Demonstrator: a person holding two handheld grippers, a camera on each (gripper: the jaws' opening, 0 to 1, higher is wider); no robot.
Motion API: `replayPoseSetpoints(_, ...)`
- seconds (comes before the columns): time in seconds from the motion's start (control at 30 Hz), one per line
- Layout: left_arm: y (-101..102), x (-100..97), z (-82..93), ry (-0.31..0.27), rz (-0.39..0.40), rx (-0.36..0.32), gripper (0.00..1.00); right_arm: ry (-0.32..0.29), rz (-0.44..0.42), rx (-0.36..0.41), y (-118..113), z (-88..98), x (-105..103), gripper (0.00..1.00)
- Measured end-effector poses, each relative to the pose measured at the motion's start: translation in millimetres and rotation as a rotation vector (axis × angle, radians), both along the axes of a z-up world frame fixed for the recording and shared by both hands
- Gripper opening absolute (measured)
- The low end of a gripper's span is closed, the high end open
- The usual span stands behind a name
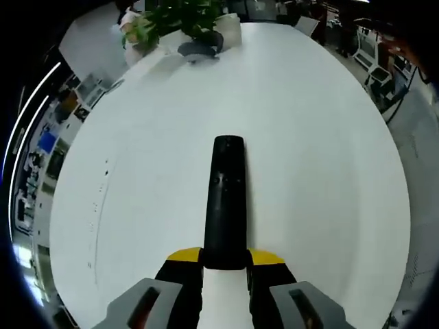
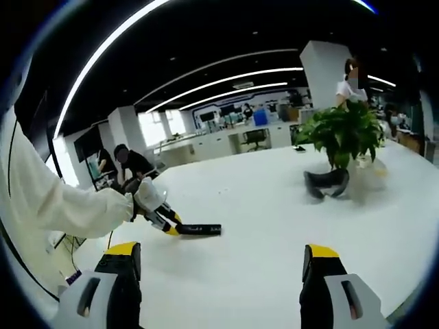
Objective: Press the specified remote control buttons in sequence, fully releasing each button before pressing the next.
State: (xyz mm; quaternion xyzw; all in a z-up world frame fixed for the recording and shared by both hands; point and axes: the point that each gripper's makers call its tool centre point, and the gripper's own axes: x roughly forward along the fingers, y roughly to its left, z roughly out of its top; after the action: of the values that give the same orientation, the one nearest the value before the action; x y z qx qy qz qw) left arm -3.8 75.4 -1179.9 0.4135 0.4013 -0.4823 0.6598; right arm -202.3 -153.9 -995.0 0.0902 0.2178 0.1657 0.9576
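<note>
white table (image 1: 322,137): broad bare top around remote, far edge by potted plant (image 1: 184,17) | left gripper (image 1: 224,271): jaws clamp near end of black remote (image 1: 226,199) (lying flat, pointing away) | right gripper (image 2: 219,271): jaws wide apart, nothing between, above table; its view shows white sleeve (image 2: 48,199) and people beyond

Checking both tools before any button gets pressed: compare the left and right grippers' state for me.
The left gripper is shut on the black remote, holding its near end above the white table; the right gripper is open and empty. In the right gripper view, the left gripper sits low over the table; the right one is held back. Both have yellow-tipped fingers.
</note>
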Motion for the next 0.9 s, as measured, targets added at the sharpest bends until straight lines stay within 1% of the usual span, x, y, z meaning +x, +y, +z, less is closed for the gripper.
replayPoseSetpoints(0.03,1,2.8,-1.5,0.0,-0.006,0.011,0.23,0.001,-0.002,0.0,-1,-1.0,1,0.98)
replayPoseSetpoints(0.17,0,9.6,-4.8,0.015,-0.015,0.021,0.23,-0.001,-0.018,0.008,-3,-1.4,2,0.98)
replayPoseSetpoints(0.27,3,18.6,-7.4,0.012,-0.017,0.041,0.23,0.003,-0.02,0.007,-3,-2.5,2,0.98)
replayPoseSetpoints(0.43,5,26.4,-9.2,0.022,-0.036,0.059,0.23,0.02,-0.022,0.004,-3,-7.2,2,0.98)
replayPoseSetpoints(0.57,5,31.6,-11.8,0.035,-0.023,0.063,0.23,0.024,-0.025,0.005,-3,-8.7,3,0.98)
replayPoseSetpoints(0.63,6,32.9,-16.0,0.04,-0.029,0.071,0.23,0.027,-0.021,0.003,-2,-9.2,4,0.98)
replayPoseSetpoints(0.67,6,31.0,-15.8,0.049,-0.042,0.073,0.23,0.027,-0.02,0.0,-2,-9.3,4,0.98)
replayPoseSetpoints(0.7,6,32.8,-14.5,0.051,-0.031,0.071,0.23,0.025,-0.019,-0.003,-1,-9.2,4,0.98)
replayPoseSetpoints(0.8,7,32.6,-16.1,0.086,-0.024,0.064,0.24,0.027,-0.013,-0.009,0,-10.3,4,0.98)
replayPoseSetpoints(0.83,7,31.9,-16.8,0.11,-0.005,0.052,0.24,0.029,-0.01,-0.009,1,-10.7,4,0.98)
replayPoseSetpoints(0.9,8,33.1,-16.8,0.118,-0.006,0.048,0.24,0.028,-0.007,-0.011,2,-10.6,5,0.98)
